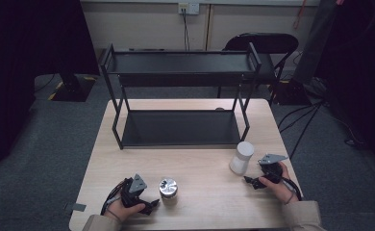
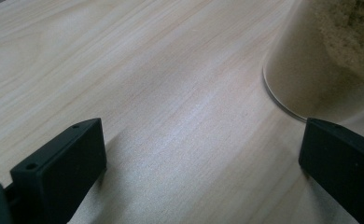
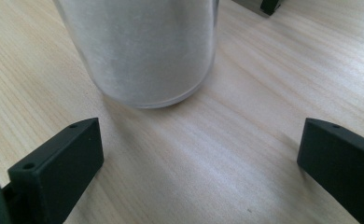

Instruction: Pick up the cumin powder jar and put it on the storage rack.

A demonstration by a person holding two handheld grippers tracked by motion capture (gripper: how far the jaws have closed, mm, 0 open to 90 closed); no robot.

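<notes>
Near the table's front edge stands a small jar with a shiny metal lid point(image 1: 168, 187). In the left gripper view it is a clear jar of tan grains point(image 2: 306, 65), just ahead and to the right of the jaws. My left gripper point(image 1: 151, 203) point(image 2: 201, 140) rests low beside it, open, with only bare wood between its jaws. A taller white jar point(image 1: 242, 157) stands at the right; in the right gripper view this jar of white powder point(image 3: 143, 46) is close ahead and left of centre. My right gripper point(image 1: 251, 181) point(image 3: 199, 135) is open and apart from it.
A black two-tier metal rack point(image 1: 178, 128) stands on the far half of the wooden table point(image 1: 209, 168), both shelves bare. One rack foot point(image 3: 269, 5) shows beyond the white jar. A black chair point(image 1: 265, 45) stands behind the table.
</notes>
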